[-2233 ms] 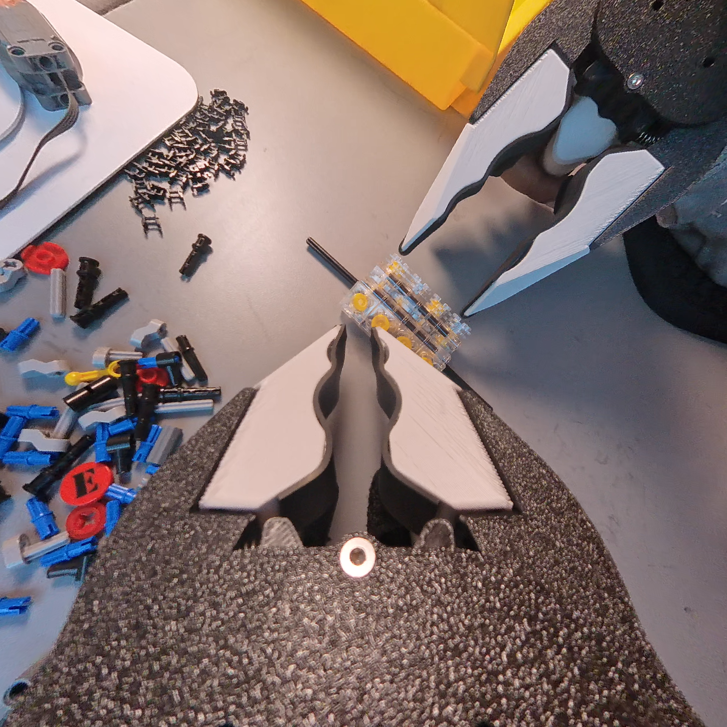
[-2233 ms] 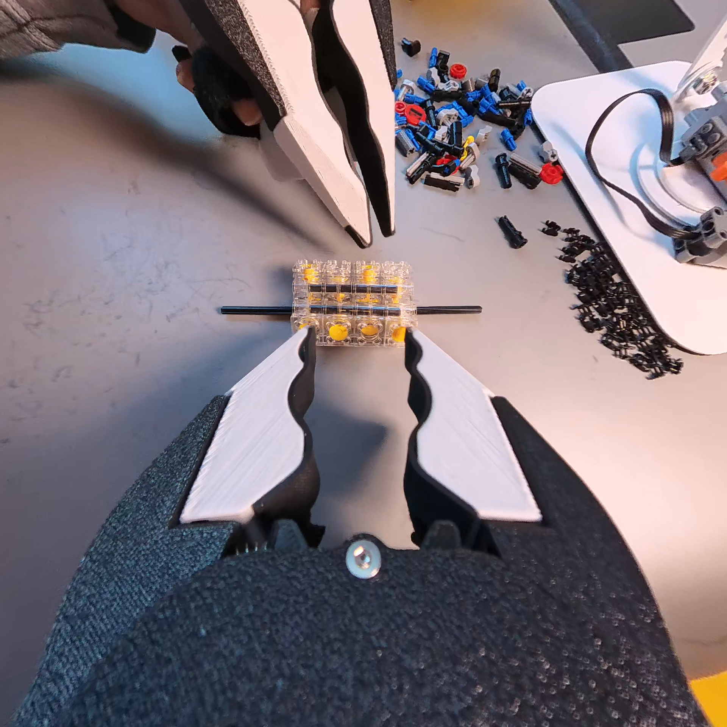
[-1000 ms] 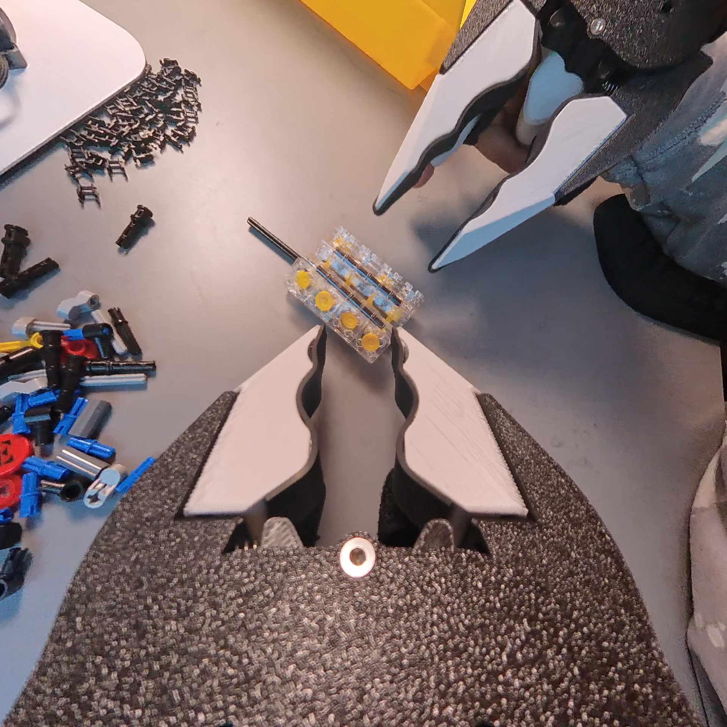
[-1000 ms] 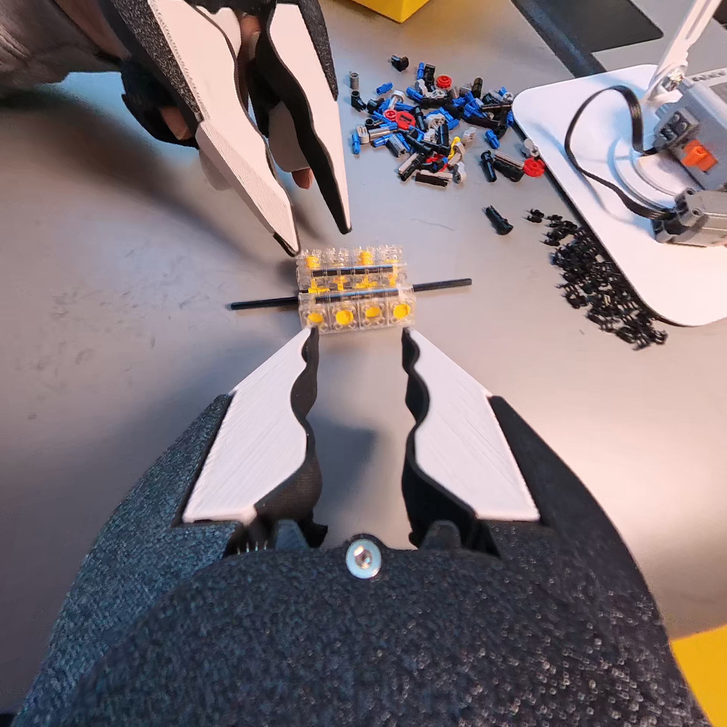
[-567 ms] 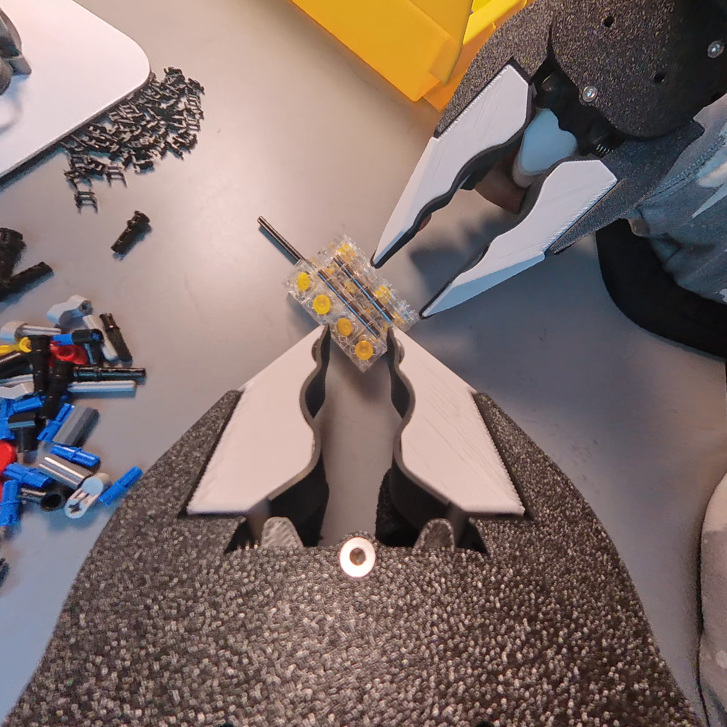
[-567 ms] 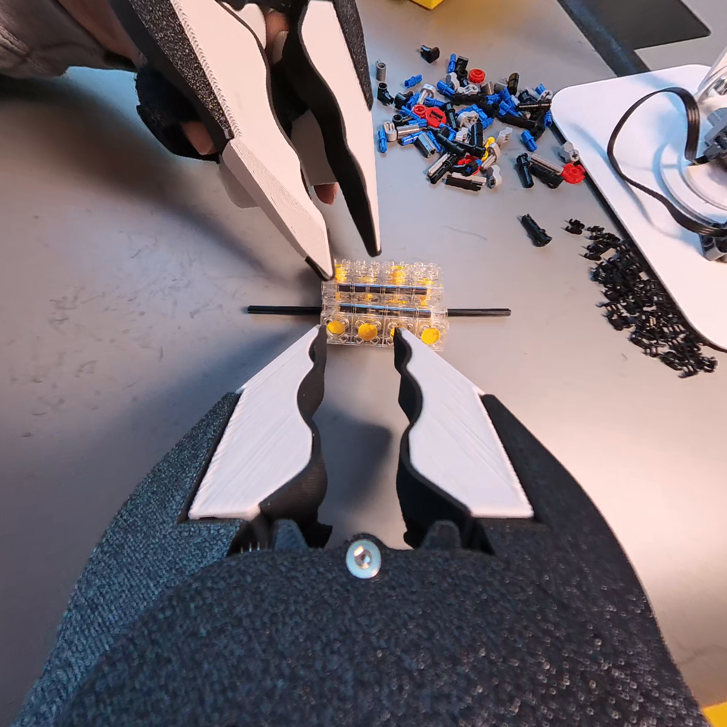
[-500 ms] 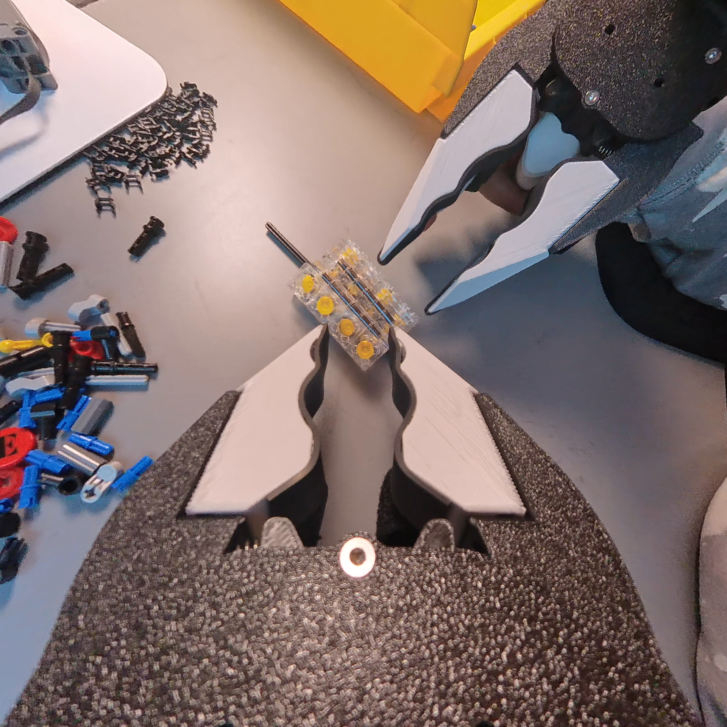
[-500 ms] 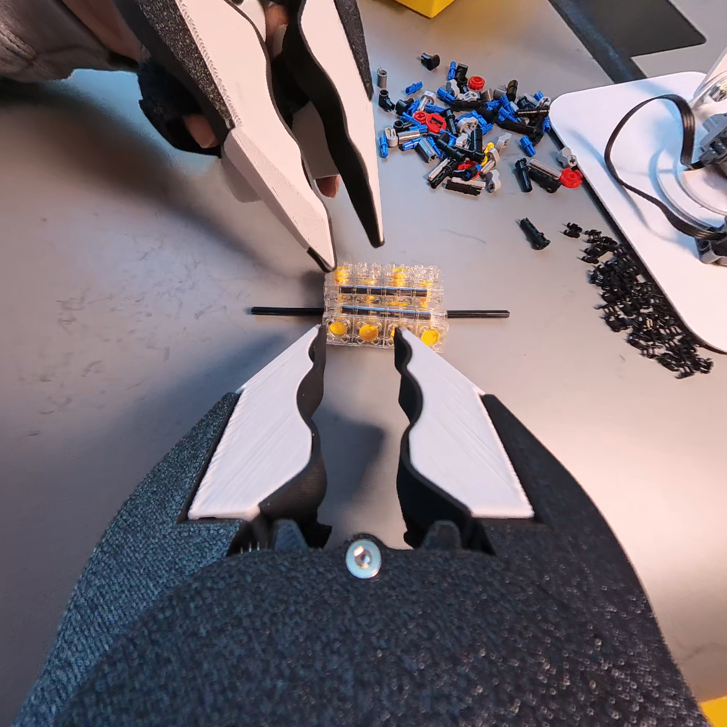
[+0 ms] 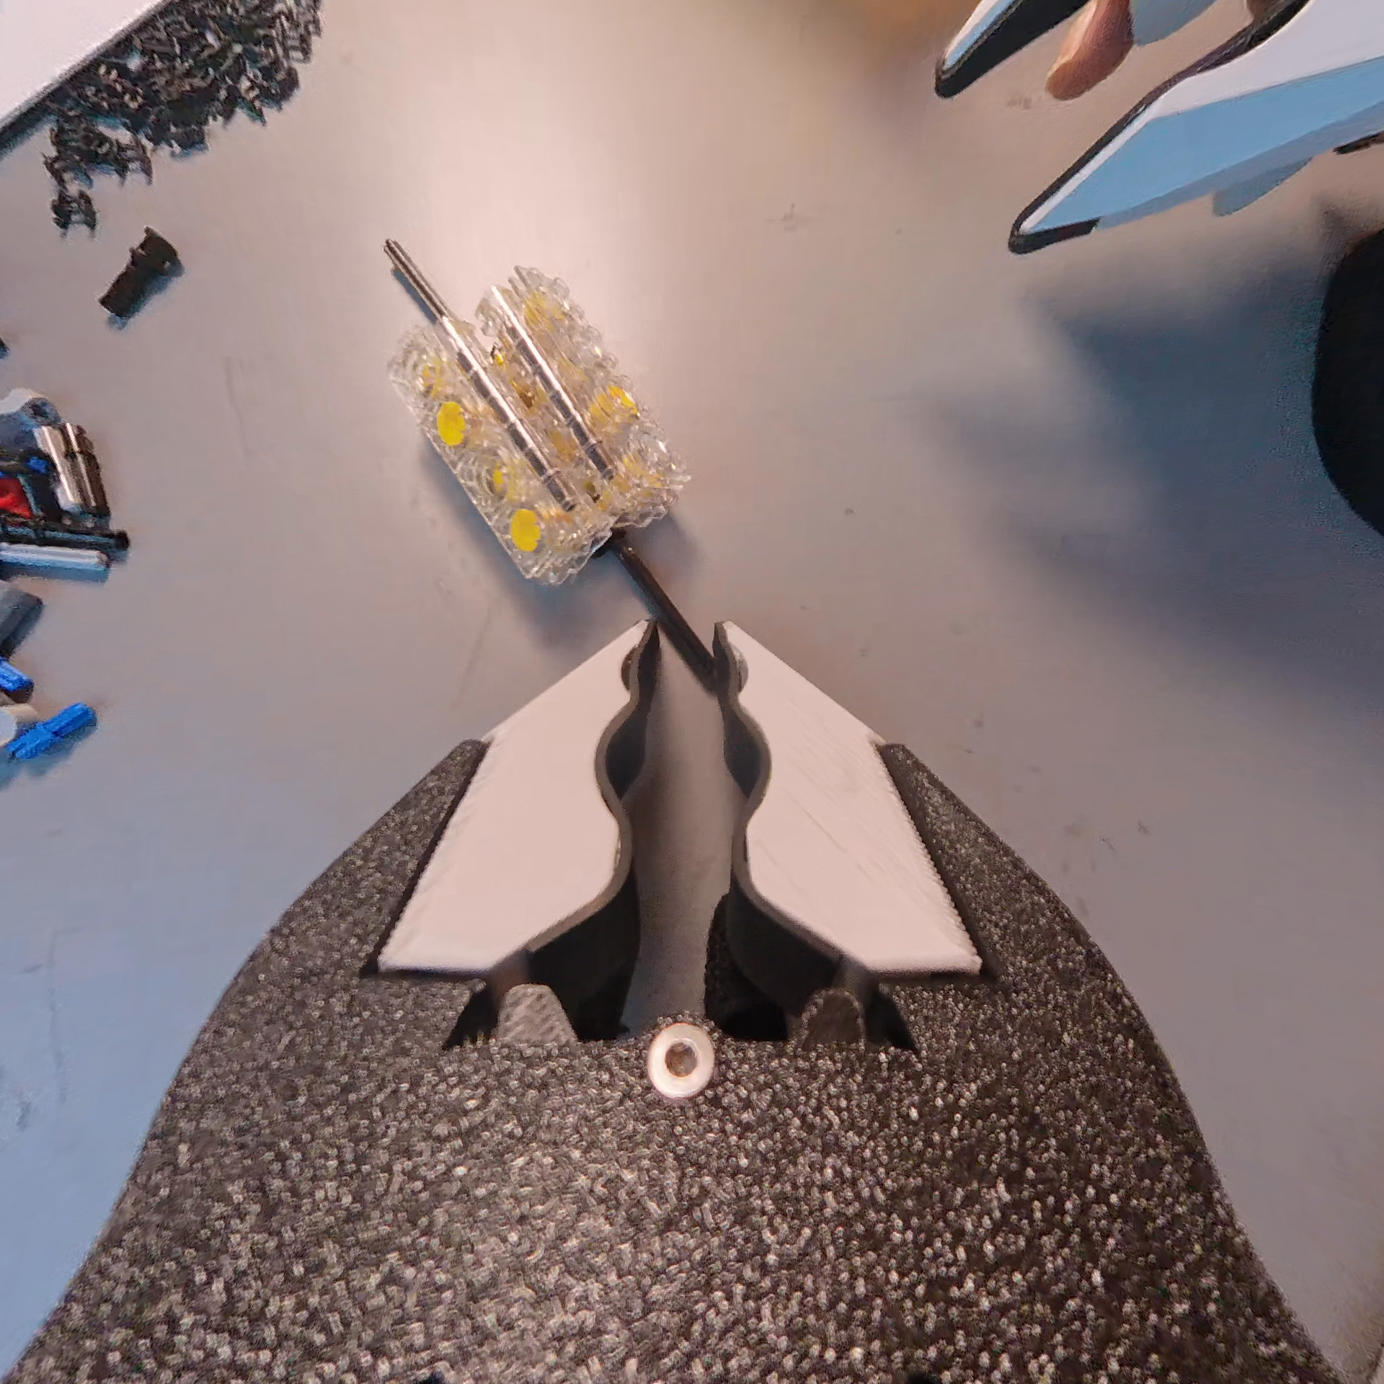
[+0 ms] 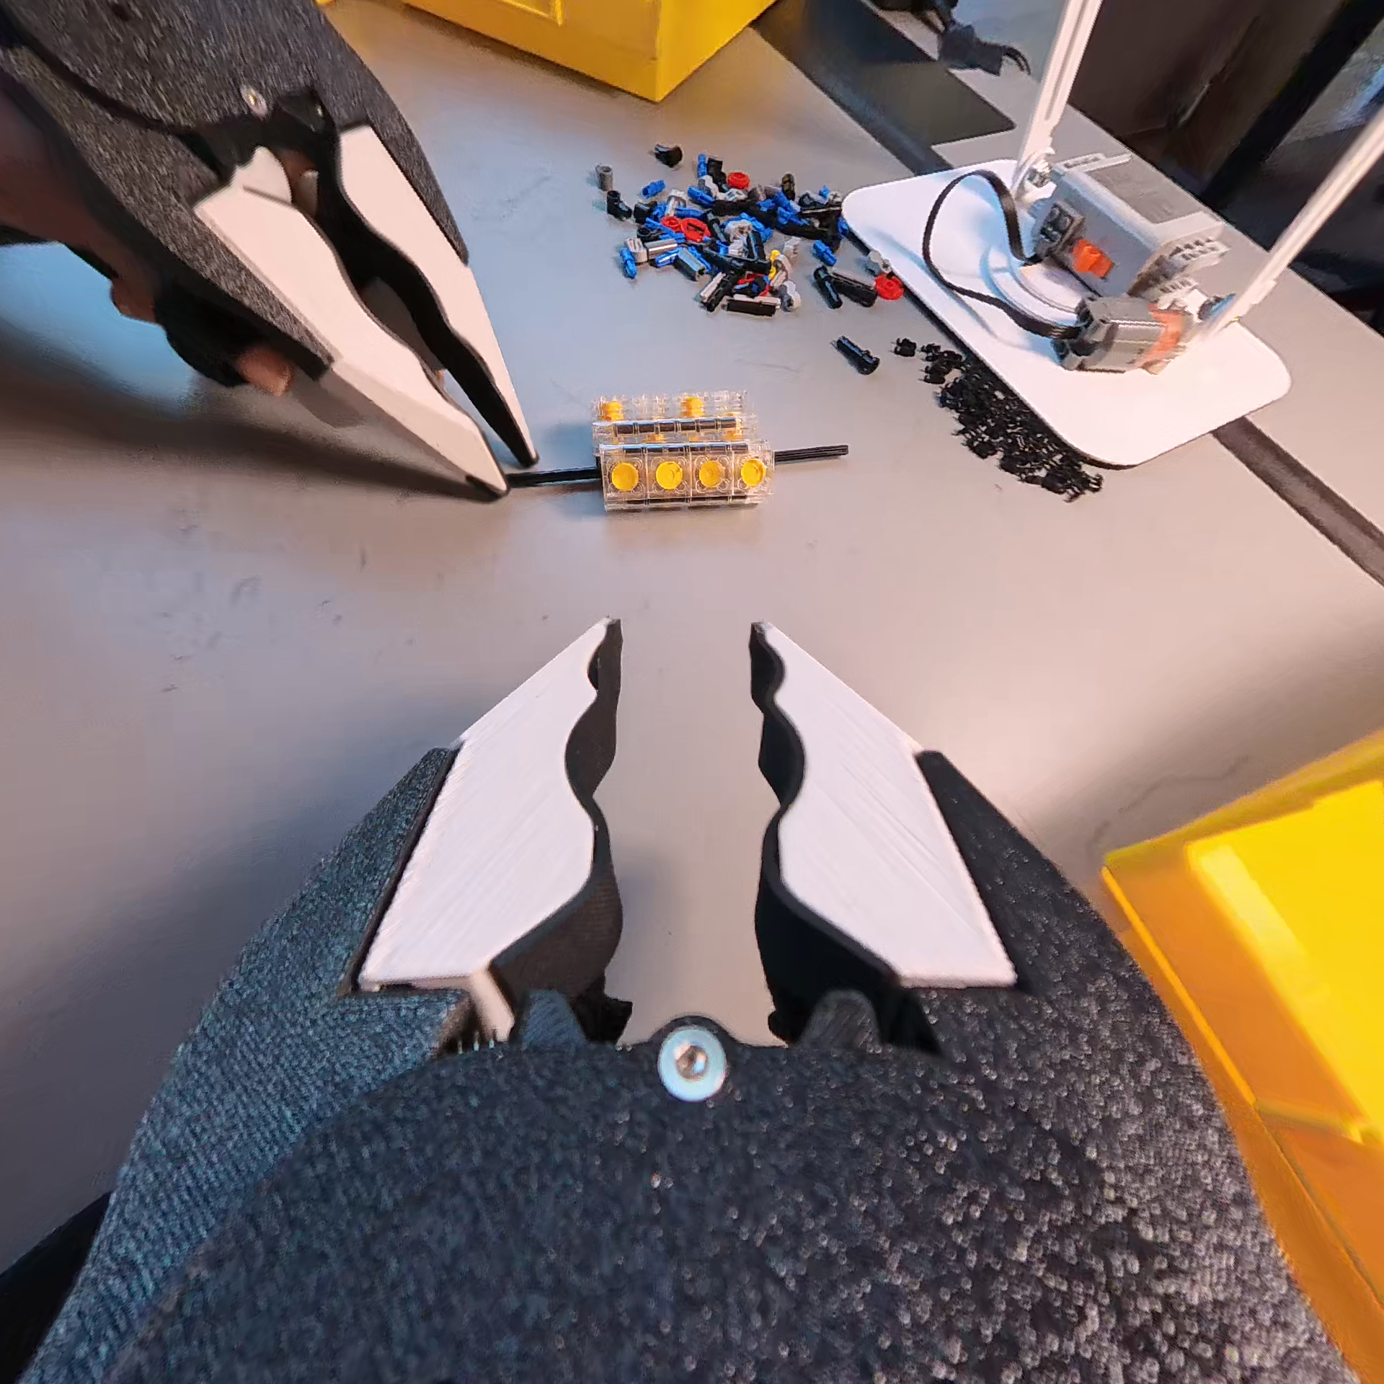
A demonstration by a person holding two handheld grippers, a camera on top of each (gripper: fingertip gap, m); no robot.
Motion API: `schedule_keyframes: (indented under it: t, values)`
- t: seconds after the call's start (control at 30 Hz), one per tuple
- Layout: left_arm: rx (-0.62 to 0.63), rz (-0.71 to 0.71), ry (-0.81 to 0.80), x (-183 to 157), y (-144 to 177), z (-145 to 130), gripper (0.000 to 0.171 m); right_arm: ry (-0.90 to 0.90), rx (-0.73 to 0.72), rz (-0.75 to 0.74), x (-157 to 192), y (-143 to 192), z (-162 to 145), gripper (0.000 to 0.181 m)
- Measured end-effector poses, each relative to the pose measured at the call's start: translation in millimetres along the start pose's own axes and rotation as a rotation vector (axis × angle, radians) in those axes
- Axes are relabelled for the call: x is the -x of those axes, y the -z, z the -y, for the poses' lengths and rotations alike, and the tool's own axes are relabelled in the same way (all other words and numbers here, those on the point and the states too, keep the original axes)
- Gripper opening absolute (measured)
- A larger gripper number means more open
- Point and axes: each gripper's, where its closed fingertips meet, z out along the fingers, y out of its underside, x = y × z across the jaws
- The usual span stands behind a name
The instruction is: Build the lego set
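Two grippers work over a grey table [image 10: 262, 599], the biggest thing in sight, with a yellow bin [image 10: 1273, 973] at the near right edge and another yellow box [image 10: 599, 37] at the far side. Next in size is a white base plate [image 10: 1123, 404] carrying grey motor blocks [image 10: 1123, 225] and a black cable [image 10: 944, 247]. The right gripper [image 10: 685, 625] hangs above bare table with its jaws well apart and nothing between them, well short of the clear block. The left gripper [image 9: 685, 636] has its jaws narrowed to a slim gap around the near end of the black axle [image 9: 666, 610]; whether they actually pinch it I cannot tell. That axle runs through a clear brick assembly [image 10: 681, 464] with yellow pins, which lies on the table between the two grippers. Beyond it sits a heap of blue, black, grey and red small parts [image 10: 734, 240], and beside the plate a scatter of tiny black clips [image 10: 996, 427].
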Motion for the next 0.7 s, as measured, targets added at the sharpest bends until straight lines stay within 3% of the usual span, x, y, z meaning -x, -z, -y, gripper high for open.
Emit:
schedule_keyframes:
  t: [0.13, 0.3, 0.53, 0.7]
  values:
    - [0.036, 0.024, -0.091, 1.4, -1.4, -0.6, 0.010, -0.007, -0.026, -0.031, -0.1, 11.0, -0.7, 0.033]
    - [0.101, -0.096, -0.188, 15.5, 11.7, -12.9, 0.005, -0.015, -0.057, -0.046, 0.4, 17.9, -0.4, 0.033]
    - [0.127, -0.202, -0.252, 54.2, 25.0, -21.6, 0.006, -0.005, -0.041, -0.044, 3.5, 13.6, -2.3, 0.033]
    - [0.103, -0.229, -0.274, 55.3, 27.7, -24.1, 0.006, 0.019, 0.013, -0.008, 15.0, 3.8, -5.4, 0.033]
